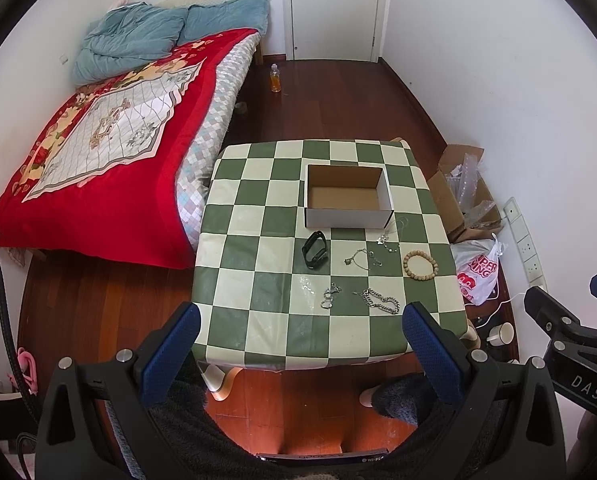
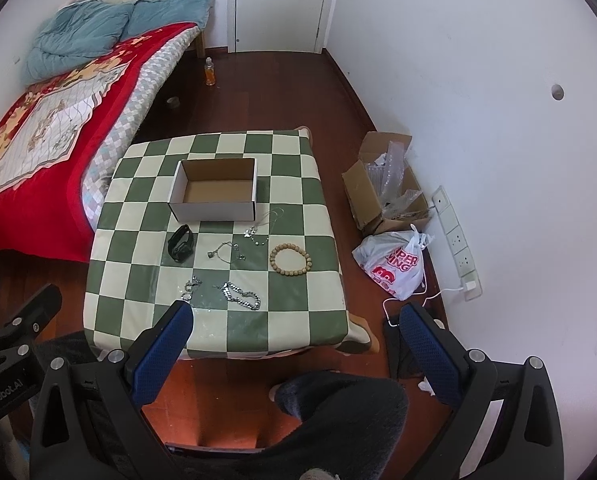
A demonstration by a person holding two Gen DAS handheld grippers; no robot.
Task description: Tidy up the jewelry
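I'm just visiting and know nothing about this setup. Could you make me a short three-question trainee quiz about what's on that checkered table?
1. True or false: the cardboard box on the checkered table already holds jewelry.
2. Which piece lies nearest the table's right edge? A) black band B) beaded bracelet C) chunky silver chain
3. Fill in: the left gripper and right gripper are both ____, holding nothing.

Key: 1 false, the box is empty. 2 B. 3 open.
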